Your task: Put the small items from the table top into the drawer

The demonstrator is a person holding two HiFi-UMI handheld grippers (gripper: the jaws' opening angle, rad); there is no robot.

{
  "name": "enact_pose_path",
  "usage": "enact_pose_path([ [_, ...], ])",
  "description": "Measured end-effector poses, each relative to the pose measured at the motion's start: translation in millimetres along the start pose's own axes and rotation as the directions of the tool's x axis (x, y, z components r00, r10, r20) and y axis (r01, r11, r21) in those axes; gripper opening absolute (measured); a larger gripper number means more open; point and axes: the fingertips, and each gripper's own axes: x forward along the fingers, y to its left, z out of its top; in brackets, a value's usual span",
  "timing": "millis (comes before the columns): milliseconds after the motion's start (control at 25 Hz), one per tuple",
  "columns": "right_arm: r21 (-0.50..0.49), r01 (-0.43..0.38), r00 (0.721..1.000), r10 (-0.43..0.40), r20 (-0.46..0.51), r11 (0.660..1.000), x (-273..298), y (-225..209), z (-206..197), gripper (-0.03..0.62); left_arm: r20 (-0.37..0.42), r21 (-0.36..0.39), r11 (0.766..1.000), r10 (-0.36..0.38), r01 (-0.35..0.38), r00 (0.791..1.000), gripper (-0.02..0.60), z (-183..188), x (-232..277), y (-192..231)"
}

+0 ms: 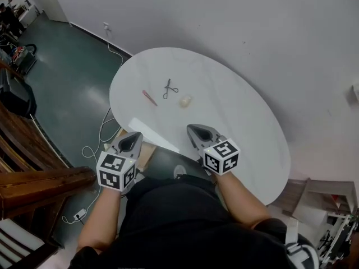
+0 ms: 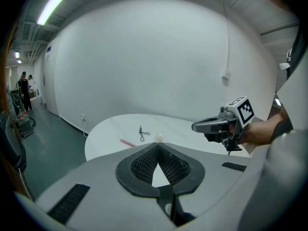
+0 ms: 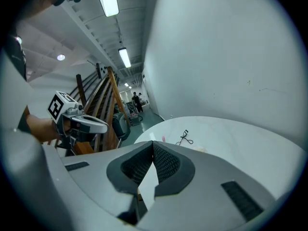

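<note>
Three small items lie on the round white table point(image 1: 235, 111), towards its far left: a thin red stick point(image 1: 149, 97), a black wire piece like small scissors point(image 1: 169, 89) and a pale cream lump point(image 1: 185, 101). The same stick point(image 2: 127, 143), black piece point(image 2: 143, 134) and lump point(image 2: 159, 137) show in the left gripper view. My left gripper point(image 1: 136, 134) hovers at the table's near left edge, shut and empty. My right gripper point(image 1: 191, 129) is over the near edge, shut with nothing in it. Both are well short of the items. No drawer shows.
A wooden piece point(image 1: 140, 150) sits under the table's near edge. White cables point(image 1: 95, 144) and a plug strip trail over the dark floor at left. A wooden stair rail point(image 1: 33, 178) stands at the left. People stand far off in the hall point(image 2: 23, 88).
</note>
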Motion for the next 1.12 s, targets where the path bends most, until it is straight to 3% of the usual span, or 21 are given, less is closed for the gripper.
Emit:
enact_pose_path([
  [400,-0.275,0.127,0.966,-0.182,-0.185,0.953,78.9,-59.8,-24.6,0.005,-0.043,-0.028,1.0,0.01,-0.011,0.999,0.017,-22.0,-11.9,33.8],
  [600,-0.351,0.155,0.932,-0.254,-0.257,0.924,113.3,-96.0,-38.4,0.09,-0.042,-0.065,0.996,0.06,-0.062,0.997,0.017,-33.3,-24.1,49.8],
  [800,-0.379,0.155,0.902,-0.287,-0.322,0.912,133.5,-124.9,-52.8,0.117,-0.034,-0.093,0.988,0.117,-0.12,0.993,0.017,-38.3,-35.6,59.4],
  [1120,-0.398,0.113,0.885,-0.274,-0.375,0.91,151.3,-132.0,-66.5,0.132,-0.041,-0.137,0.973,0.183,-0.186,0.982,0.017,-46.5,-46.4,61.7],
])
